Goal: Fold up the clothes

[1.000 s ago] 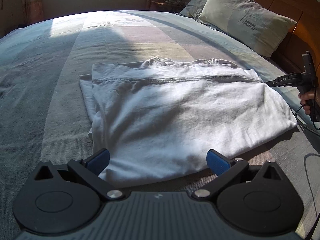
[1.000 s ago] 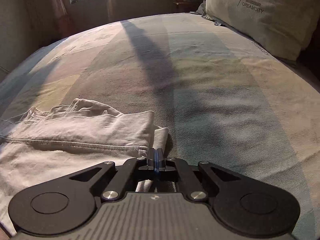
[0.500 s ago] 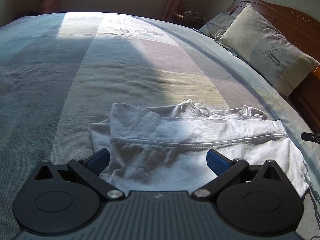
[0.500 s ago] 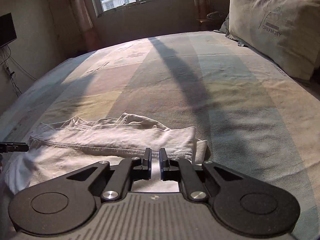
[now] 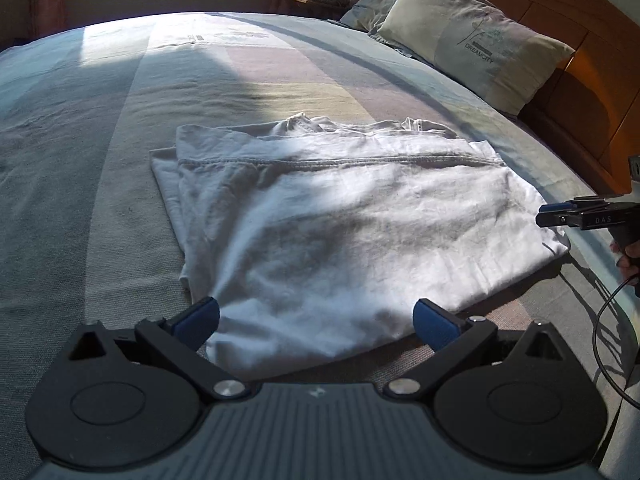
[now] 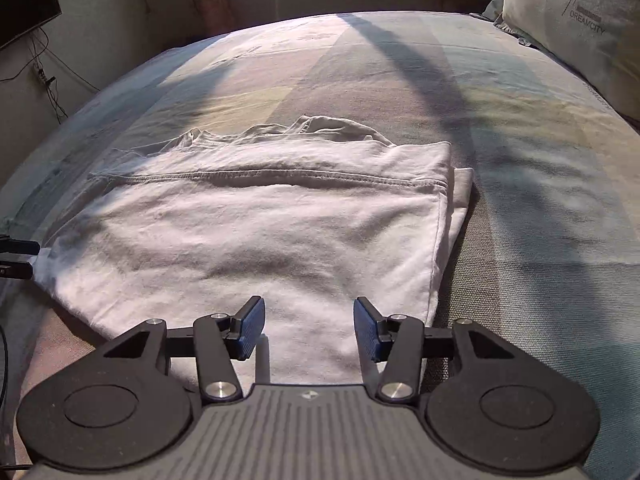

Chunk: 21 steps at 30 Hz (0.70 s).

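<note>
right gripper point(image 6: 309, 327) jaws just released, backed off shirt point(image 6: 256, 232); left gripper point(image 5: 316, 322) jaws spread; striped bed point(image 5: 100, 140).

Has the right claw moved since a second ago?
Yes. The right claw has backed off the white shirt's corner towards its near edge, jaws just opened, nothing gripped.

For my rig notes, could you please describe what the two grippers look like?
Both, left gripper and right gripper, are matte black with round side discs, silver pivot screws, a ribbed grey centre, and blue textured pads on the fingers. A thin black cable trails from the right one.
</note>
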Motion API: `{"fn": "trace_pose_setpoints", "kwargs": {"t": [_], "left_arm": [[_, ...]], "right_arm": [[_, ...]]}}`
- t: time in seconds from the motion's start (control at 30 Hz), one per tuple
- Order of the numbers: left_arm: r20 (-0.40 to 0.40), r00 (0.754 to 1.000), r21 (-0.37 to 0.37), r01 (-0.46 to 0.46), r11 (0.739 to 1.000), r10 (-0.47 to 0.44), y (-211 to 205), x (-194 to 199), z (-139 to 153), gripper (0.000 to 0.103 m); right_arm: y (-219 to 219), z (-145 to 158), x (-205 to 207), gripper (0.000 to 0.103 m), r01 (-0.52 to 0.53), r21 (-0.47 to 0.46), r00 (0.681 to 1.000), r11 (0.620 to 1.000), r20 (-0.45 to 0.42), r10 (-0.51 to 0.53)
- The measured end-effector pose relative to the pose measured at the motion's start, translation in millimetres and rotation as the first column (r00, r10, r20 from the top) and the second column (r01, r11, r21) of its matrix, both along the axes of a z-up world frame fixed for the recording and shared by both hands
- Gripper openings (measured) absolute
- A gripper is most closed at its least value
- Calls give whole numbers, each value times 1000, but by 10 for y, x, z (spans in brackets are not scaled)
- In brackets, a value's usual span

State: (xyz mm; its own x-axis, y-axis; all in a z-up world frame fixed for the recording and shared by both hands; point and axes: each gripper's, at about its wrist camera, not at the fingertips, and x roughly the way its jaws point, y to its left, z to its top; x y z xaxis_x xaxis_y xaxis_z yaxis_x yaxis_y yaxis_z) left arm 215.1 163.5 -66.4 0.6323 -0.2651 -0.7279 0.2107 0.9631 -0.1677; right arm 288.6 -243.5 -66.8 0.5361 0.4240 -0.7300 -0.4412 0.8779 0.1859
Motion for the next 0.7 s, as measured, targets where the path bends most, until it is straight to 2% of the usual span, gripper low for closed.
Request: {"fn": "trace_pose_setpoints", "kwargs": {"t": [0.07, 0.13, 0.23, 0.27, 0.33, 0.53, 0.6, 0.63, 0.67, 0.7], "left_arm": [[56, 997, 85, 45, 995, -50, -188, -16, 85, 102], [64, 994, 127, 84, 988, -92, -357, 35, 54, 102], [-15, 996, 119, 86, 989, -85, -469, 108, -150, 102], [-47, 997, 118, 65, 991, -60, -447, 109, -221, 102], [-45, 998, 132, 39, 991, -33, -389, -8, -303, 102], [0, 998, 157, 62, 986, -63, -483, -396, -94, 102], [7, 997, 165, 69, 984, -71, -569, -482, -55, 102], [14, 997, 172, 67, 983, -70, -646, -525, -35, 102], [20, 998, 171, 63, 983, -68, -696, -560, -27, 102], [23, 998, 162, 60, 985, -64, -751, -590, -26, 102]], "right_arm": [[44, 66, -116, 74, -22, -7, 1000, 1000, 21, 22], [175, 87, -220, 77, -85, -14, 996, 996, 33, 85], [303, -39, -351, 87, -107, -39, 994, 993, -1, 107], [275, -97, -401, 88, -88, -32, 996, 996, -21, 88], [192, -152, -523, 88, -60, -22, 997, 998, -45, 59], [-239, 7, -906, 89, -3, -4, 1000, 1000, -13, 3], [-389, 56, -878, 85, 32, 31, 999, 999, 2, -32], [-459, 76, -834, 76, 55, 52, 998, 997, 3, -55], [-518, 71, -751, 62, 84, 74, 996, 994, -2, -85], [-574, 56, -655, 54, 116, 96, 993, 989, -9, -116]]}}
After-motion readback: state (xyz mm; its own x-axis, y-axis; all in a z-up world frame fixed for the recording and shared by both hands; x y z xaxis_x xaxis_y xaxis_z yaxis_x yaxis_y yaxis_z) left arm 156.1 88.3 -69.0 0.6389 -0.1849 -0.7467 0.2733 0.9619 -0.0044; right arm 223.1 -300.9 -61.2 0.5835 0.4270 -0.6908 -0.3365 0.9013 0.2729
